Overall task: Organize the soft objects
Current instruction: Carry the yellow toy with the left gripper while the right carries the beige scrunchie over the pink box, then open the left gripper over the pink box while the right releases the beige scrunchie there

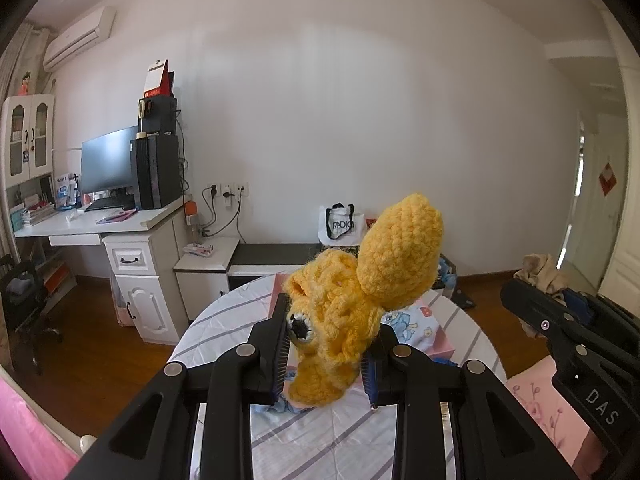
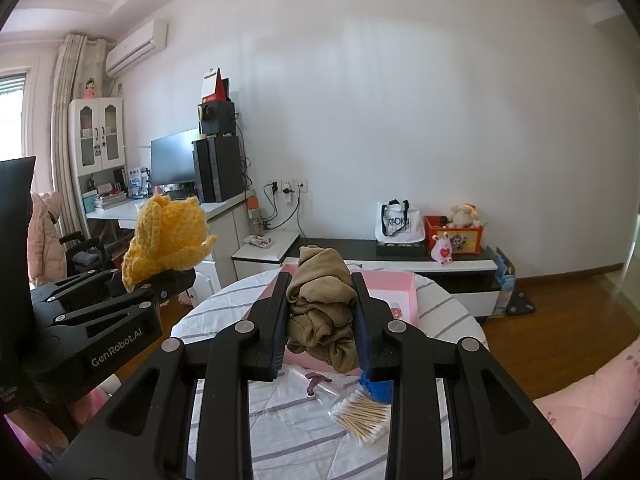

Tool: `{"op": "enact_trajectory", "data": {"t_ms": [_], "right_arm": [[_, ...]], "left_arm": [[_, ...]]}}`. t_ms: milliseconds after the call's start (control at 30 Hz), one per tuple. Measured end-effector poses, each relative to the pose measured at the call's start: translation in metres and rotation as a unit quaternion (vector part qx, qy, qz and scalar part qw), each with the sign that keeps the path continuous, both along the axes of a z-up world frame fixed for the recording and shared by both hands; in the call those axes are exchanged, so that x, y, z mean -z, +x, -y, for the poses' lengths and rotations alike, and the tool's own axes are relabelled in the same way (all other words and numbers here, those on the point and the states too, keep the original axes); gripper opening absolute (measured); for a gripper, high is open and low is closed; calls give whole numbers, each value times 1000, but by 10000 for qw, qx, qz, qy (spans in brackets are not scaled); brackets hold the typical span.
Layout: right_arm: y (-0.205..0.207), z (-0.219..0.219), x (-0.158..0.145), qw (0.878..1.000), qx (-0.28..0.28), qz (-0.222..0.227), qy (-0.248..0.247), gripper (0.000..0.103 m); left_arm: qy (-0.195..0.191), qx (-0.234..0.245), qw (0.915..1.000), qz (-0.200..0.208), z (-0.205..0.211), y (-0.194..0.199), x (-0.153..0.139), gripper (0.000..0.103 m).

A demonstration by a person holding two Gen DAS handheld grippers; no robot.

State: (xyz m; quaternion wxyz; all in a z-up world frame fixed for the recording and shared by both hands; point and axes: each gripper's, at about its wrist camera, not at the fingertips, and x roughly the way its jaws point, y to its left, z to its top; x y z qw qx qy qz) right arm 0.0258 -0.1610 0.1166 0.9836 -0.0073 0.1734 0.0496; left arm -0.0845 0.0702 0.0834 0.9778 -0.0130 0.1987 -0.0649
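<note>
My left gripper (image 1: 326,344) is shut on a yellow crocheted toy (image 1: 360,300) with a black and white eye, held above the round table (image 1: 320,436). The toy also shows in the right wrist view (image 2: 168,236), at the left, in the left gripper (image 2: 160,280). My right gripper (image 2: 320,320) is shut on a bunched brown cloth (image 2: 320,304), held above a pink box (image 2: 396,292). The right gripper (image 1: 560,320) and a bit of the brown cloth (image 1: 540,272) show at the right edge of the left wrist view.
The round table has a white striped cover (image 2: 288,432). On it lie a bag of cotton swabs (image 2: 364,416), a blue item (image 2: 376,390) and a clear bag with a small dark piece (image 2: 314,384). A low cabinet (image 2: 400,264), a desk (image 1: 100,224) and pink bedding (image 2: 592,408) surround it.
</note>
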Motion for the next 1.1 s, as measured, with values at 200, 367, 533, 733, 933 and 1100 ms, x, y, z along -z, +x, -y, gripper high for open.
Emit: {"op": "enact_trajectory", "data": {"t_ms": [200,367,533,733,933,1100], "right_arm": [[9,1,6,9999,11,-118,20,27],[16,2,12,9997,17,-259,28,27],[25,1,20,9991,18,-421,19,27],[42,1,35,9974,-10,-720,39,27],[70,4,54,9942,19,-1067,93,27],[99,8,71,9905,56,-1367,145,27]], "left_arm": [[3,-2,10000,-97,0,8,1,27],[10,4,9997,-235,0,19,5,27],[-4,5,9992,-399,0,36,5,27],[14,1,9976,-699,3,68,11,27],[25,10,9940,-1094,9,113,19,27],[52,21,9905,-1371,17,158,22,27]]}}
